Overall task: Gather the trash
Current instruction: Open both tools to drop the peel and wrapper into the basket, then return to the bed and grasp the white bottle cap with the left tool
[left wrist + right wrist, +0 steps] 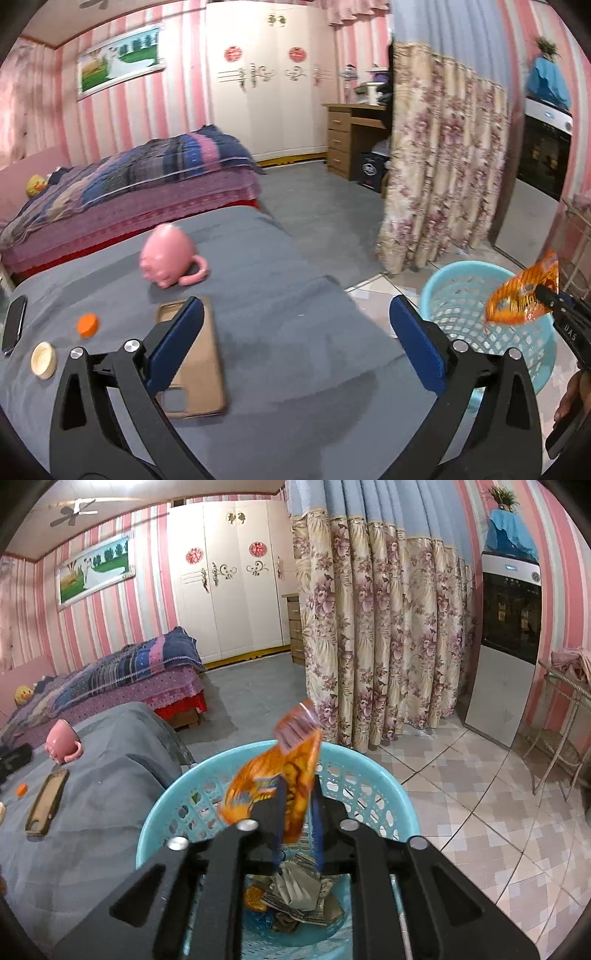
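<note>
An orange snack wrapper (266,786) hangs over the light blue plastic basket (162,805), between the fingers of my right gripper (298,786). The jaws stand a little apart, with a gap beside the wrapper, so the pads do not press on it. Crumpled paper and other trash (295,890) lie at the basket's bottom. In the left wrist view the wrapper (517,295) and right gripper (546,291) show at the far right above the basket (465,264). My left gripper (297,302) is wide open and empty over the grey bed cover.
On the grey cover (277,258) lie a pink mug (166,254), a tan phone case (199,369), an orange cap (88,324), a cream lid (43,360) and a black phone (13,325). A floral curtain (443,155) hangs behind the basket. Tiled floor lies to the right.
</note>
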### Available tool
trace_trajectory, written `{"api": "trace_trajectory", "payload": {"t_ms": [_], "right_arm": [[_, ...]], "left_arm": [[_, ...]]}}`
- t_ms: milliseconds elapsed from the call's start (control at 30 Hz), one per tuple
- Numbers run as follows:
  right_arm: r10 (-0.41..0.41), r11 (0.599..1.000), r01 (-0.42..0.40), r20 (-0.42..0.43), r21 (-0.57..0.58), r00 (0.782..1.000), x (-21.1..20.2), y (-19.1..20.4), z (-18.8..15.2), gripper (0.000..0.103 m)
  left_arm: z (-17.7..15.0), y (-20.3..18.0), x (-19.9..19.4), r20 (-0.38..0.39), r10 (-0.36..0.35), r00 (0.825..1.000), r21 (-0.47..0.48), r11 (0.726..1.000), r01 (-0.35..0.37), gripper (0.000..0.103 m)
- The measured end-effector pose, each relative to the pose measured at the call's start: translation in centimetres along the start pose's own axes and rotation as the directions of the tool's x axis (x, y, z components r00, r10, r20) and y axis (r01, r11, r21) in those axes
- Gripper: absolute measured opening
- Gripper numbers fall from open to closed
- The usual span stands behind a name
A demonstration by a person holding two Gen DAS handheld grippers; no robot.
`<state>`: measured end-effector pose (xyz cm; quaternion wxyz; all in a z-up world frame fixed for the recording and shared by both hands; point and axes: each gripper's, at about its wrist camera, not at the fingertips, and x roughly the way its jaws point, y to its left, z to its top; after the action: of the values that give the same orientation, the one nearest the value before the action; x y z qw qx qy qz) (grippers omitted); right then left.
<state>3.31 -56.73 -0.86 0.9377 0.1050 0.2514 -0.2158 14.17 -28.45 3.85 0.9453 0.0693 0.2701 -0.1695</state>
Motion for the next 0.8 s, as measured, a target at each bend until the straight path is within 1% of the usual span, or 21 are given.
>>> {"api": "trace_trajectory", "payload": {"t_ms": [33, 67, 100, 133, 200, 267, 367, 433, 500, 633, 733, 800], "right_arm": [[0.001, 1.000, -0.001, -0.002, 0.001, 1.000, 0.1, 0.1, 0.0, 0.046], [0.011, 1.000, -0.011, 0.001, 0.005, 1.000, 0.1, 0.3, 0.0, 0.062], [0.012, 1.000, -0.012, 0.008, 0.007, 1.000, 0.1, 0.5, 0.1, 0.066], [0.008, 1.000, -0.009, 0.009, 0.004, 1.000, 0.1, 0.7, 0.1, 0.068], [0.006, 1.000, -0.006, 0.017, 0.004, 1.000, 0.0, 1.2, 0.2, 0.083], [0.007, 1.000, -0.007, 0.031, 0.009, 0.999, -0.1, 1.8, 0.3, 0.090], [0.008, 1.000, -0.008, 0.042, -0.007, 0.999, -0.2, 3.4, 0.6, 0.092], [0.017, 0.999, -0.016, 0.048, -0.032, 0.999, -0.2, 5.1, 0.8, 0.095], [0.029, 0.999, -0.027, 0.054, -0.044, 0.998, -0.2, 6.3, 0.8, 0.098], [0.106, 0.992, -0.103, 0.040, -0.066, 0.994, 0.2, 10.7, 0.6, 0.098], [0.154, 0.985, -0.152, 0.021, -0.080, 0.988, 0.6, 13.5, 0.5, 0.098], [0.205, 0.972, -0.204, -0.005, -0.114, 0.979, 1.0, 16.7, 0.1, 0.098]], "left_arm": [[0.0, 0.8, -0.2, 0.000, 0.006, 1.000, -0.009, 1.000, -0.006, 0.097], [-0.1, 1.3, -0.3, 0.001, 0.012, 1.000, -0.014, 1.000, -0.012, 0.097], [-0.1, 2.4, -0.6, 0.003, 0.029, 1.000, -0.021, 0.999, -0.029, 0.097], [-0.2, 3.2, -0.7, 0.005, 0.042, 0.999, -0.025, 0.999, -0.042, 0.097], [-0.3, 4.8, -0.9, 0.002, 0.067, 0.998, -0.035, 0.997, -0.067, 0.097], [-0.4, 6.9, -1.3, -0.002, 0.098, 0.995, -0.050, 0.994, -0.098, 0.097], [-0.9, 10.1, -1.9, -0.002, 0.149, 0.989, -0.069, 0.986, -0.149, 0.097], [-1.3, 12.1, -2.2, -0.006, 0.181, 0.984, -0.080, 0.980, -0.181, 0.097], [-2.0, 14.7, -2.5, -0.017, 0.223, 0.975, -0.094, 0.970, -0.223, 0.097], [-3.3, 20.1, -2.7, -0.049, 0.307, 0.950, -0.134, 0.941, -0.311, 0.097], [-4.7, 25.0, -3.1, -0.072, 0.374, 0.925, -0.210, 0.900, -0.381, 0.097], [-5.6, 27.3, -3.0, -0.087, 0.414, 0.906, -0.230, 0.877, -0.423, 0.097]]}}
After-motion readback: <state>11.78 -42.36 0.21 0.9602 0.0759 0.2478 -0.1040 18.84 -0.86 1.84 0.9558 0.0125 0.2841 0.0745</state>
